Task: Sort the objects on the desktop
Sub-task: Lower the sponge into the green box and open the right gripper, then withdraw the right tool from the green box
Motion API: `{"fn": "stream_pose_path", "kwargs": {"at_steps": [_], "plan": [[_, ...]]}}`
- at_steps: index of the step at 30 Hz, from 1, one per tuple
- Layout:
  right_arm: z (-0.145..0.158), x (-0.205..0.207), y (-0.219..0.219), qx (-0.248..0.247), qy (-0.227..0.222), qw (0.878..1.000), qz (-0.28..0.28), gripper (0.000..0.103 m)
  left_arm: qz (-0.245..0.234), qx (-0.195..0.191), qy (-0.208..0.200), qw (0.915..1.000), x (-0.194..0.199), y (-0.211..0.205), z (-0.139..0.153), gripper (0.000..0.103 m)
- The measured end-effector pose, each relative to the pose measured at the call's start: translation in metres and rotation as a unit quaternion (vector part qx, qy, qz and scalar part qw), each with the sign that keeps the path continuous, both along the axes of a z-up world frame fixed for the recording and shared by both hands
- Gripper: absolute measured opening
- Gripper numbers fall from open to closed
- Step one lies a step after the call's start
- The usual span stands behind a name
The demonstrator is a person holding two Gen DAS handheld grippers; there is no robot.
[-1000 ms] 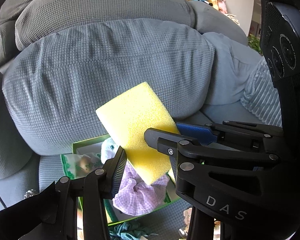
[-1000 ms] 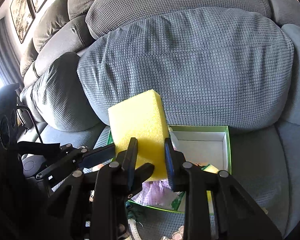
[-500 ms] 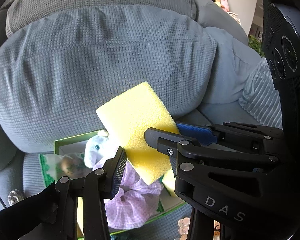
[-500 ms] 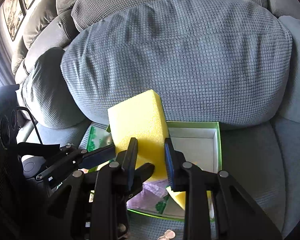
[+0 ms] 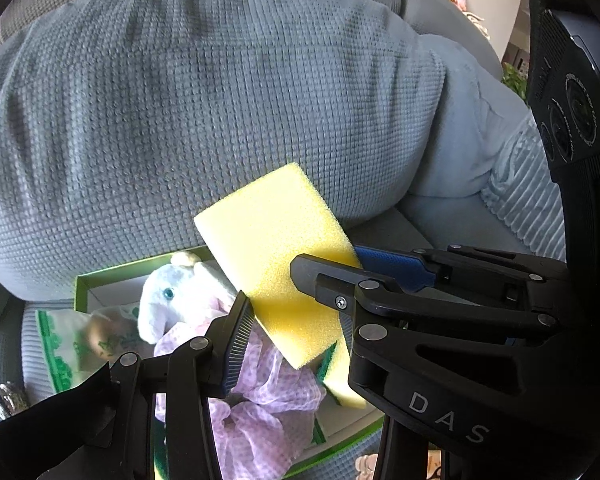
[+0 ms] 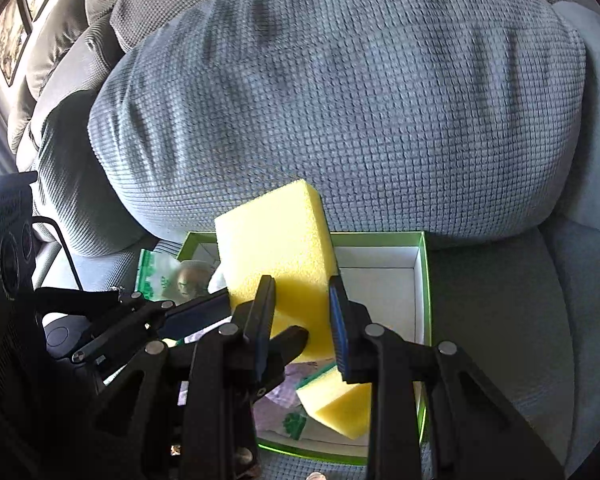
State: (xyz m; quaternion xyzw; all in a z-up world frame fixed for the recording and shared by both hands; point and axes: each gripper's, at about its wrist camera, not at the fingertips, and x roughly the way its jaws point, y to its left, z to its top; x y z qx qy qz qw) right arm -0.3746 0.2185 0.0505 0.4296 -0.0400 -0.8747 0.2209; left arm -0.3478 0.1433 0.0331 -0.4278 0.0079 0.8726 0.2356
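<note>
A yellow sponge [image 6: 278, 256] is gripped by both grippers above a green box [image 6: 422, 276] on the sofa seat. My right gripper [image 6: 300, 316] is shut on the sponge's lower end. My left gripper [image 5: 272, 292] is shut on the same sponge [image 5: 276, 256] from the side; its fingers [image 6: 196, 312] show in the right wrist view. The box [image 5: 100, 276] holds a white plush toy [image 5: 176, 296], a lilac scrunchie [image 5: 268, 392] and a second yellow-green sponge [image 6: 340, 400].
A big grey sofa cushion [image 6: 340, 100] stands right behind the box. A green-printed plastic bag [image 5: 68, 344] lies at the box's left side. Grey seat fabric [image 6: 500, 320] lies to the right of the box.
Both grippers have moved down and forward with the sponge, so the box and its contents look nearer and larger. The grip on the sponge is unchanged.
</note>
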Motion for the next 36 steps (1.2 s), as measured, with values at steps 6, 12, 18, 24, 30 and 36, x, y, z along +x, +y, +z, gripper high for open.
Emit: {"fn": "stream_pose_path", "kwargs": {"at_steps": [6, 12, 18, 24, 30, 36], "plan": [[-0.007, -0.005, 0.004, 0.008, -0.006, 1.0, -0.021, 0.034, 0.007, -0.001, -0.02, 0.9998, -0.005, 0.005, -0.008, 0.046], [-0.014, -0.007, 0.008, 0.029, -0.004, 0.999, -0.045, 0.078, 0.029, -0.033, -0.034, 0.9985, -0.007, 0.006, -0.016, 0.083], [-0.009, -0.002, 0.013, 0.02, -0.003, 0.999, -0.049, 0.077, 0.033, -0.04, -0.022, 0.9984, 0.002, 0.005, -0.01, 0.085], [0.0, 0.013, 0.016, 0.02, 0.002, 0.999, -0.045, 0.077, 0.032, -0.038, -0.005, 0.9987, 0.019, -0.008, -0.001, 0.085], [0.004, 0.033, 0.017, 0.025, 0.006, 0.999, -0.04, 0.077, 0.036, -0.053, 0.012, 0.9979, 0.026, -0.007, 0.003, 0.085], [0.003, 0.054, 0.02, 0.025, 0.008, 0.999, -0.038, 0.078, 0.037, -0.061, 0.024, 0.9971, 0.048, -0.006, 0.008, 0.085]]}}
